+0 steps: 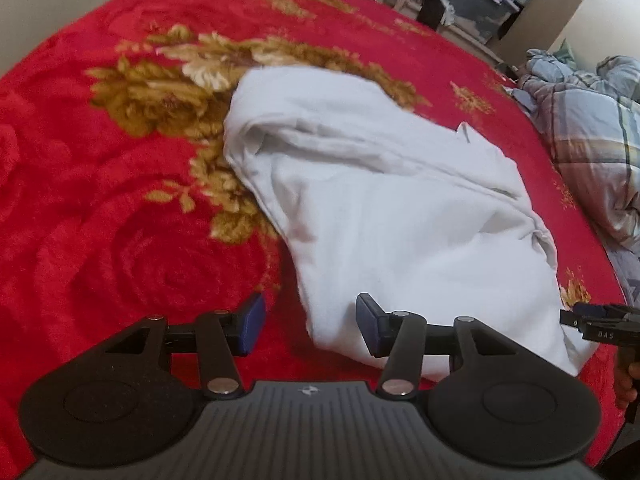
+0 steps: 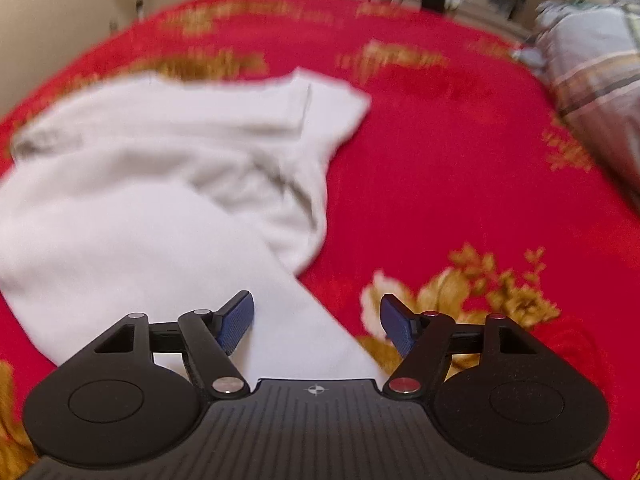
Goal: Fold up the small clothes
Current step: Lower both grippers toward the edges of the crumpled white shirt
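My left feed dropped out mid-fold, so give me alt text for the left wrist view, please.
A crumpled white cotton garment lies on a red plush blanket with gold flowers, its near corner just ahead of the open left tool, whose blue pads hold nothing. The right tool shows at the right edge, and a plaid quilt is heaped behind it.

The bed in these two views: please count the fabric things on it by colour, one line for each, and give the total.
Red plush blanket with gold flowers: 1
White crumpled cotton garment: 1
Blue-grey plaid quilt, bunched at the bed's edge: 1
Total: 3
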A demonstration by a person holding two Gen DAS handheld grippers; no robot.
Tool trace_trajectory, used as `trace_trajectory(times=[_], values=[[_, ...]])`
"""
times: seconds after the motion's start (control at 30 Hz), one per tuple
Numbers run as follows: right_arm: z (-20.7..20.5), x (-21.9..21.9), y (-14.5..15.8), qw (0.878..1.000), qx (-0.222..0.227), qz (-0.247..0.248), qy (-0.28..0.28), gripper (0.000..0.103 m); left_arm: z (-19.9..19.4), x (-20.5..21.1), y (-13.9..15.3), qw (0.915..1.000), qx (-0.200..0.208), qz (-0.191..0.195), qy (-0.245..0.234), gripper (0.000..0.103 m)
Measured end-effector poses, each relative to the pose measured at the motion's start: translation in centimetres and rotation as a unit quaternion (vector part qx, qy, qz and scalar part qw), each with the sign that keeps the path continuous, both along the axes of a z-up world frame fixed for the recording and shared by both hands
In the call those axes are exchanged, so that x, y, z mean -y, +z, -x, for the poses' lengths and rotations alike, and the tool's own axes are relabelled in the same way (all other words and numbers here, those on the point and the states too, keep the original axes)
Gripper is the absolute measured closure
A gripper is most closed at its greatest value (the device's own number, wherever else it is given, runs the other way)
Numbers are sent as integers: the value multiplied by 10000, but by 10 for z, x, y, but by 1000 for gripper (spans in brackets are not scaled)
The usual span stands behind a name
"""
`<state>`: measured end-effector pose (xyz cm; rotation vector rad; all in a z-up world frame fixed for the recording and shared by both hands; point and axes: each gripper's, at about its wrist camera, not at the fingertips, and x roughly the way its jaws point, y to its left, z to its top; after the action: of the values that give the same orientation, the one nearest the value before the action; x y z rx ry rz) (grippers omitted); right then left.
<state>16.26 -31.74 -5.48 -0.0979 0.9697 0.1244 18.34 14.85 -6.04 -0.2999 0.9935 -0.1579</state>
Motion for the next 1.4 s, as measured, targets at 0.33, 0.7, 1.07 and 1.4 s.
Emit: trace_trajectory(times=[0.33,0.7,1.07,1.4], values=[[15,3,11,9980,202,-543,233,99,31,-2,45,9943,978,328,-275,98],[126,68,94,9413,943,-2916,1416,102,168,-70,108,9788,1449,1042,-1006,101],[82,68,40,9859,201,-1641,272,54,83,-21,32,9934,313,346,-1050,56],[69,17,9,9874,-570,-1089,1000,66,59,15,1,9873,500,-304,-1478,97]])
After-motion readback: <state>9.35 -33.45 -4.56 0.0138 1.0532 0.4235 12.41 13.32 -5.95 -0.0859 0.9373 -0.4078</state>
